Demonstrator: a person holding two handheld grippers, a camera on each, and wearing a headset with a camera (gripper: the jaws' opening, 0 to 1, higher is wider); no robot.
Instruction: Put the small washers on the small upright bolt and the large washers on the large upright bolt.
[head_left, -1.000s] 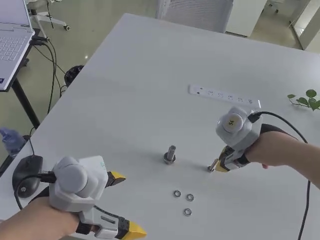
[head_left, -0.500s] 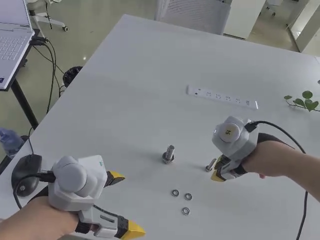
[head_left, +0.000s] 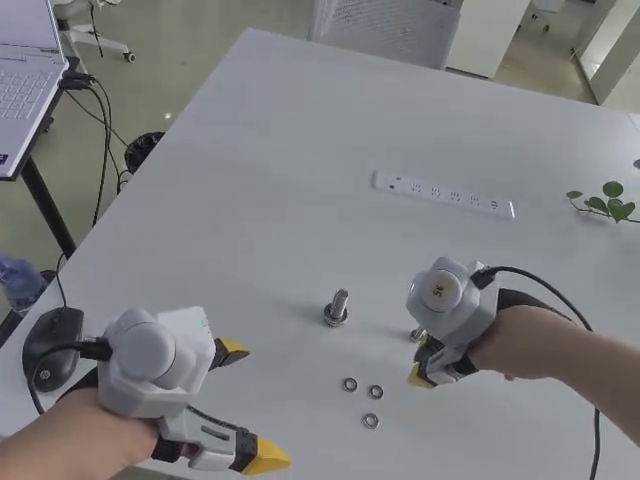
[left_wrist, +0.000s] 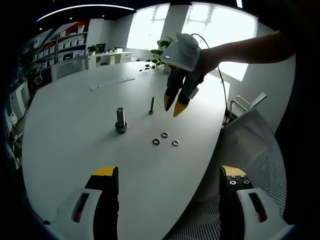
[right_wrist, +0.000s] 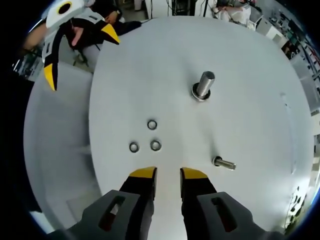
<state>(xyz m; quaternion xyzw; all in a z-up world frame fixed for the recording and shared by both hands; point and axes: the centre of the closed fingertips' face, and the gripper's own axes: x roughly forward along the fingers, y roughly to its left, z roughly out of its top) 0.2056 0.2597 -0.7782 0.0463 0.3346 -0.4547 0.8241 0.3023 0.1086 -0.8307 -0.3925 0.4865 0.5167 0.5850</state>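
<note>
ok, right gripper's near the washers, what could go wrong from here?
1. The three washers lie flat and close together; the right gripper may slip off one or nudge its neighbours.
2. The small bolt stands close to that gripper; a sweep could tip it.

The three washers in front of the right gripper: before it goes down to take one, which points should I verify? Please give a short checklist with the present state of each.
1. Is the right gripper free? Ok: its jaws stand a little apart with nothing between them.
2. Are the washers easy to take? Ok: all three lie flat on the table, apart from each other, just ahead of the jaws.
3. Is the washer size known? Cannot tell: all three look alike.
4. Do the large bolt and the small bolt stand upright? Ok.
5. Is the left gripper out of the way? Ok: it is open and empty at the table edge, away from the washers.
</note>
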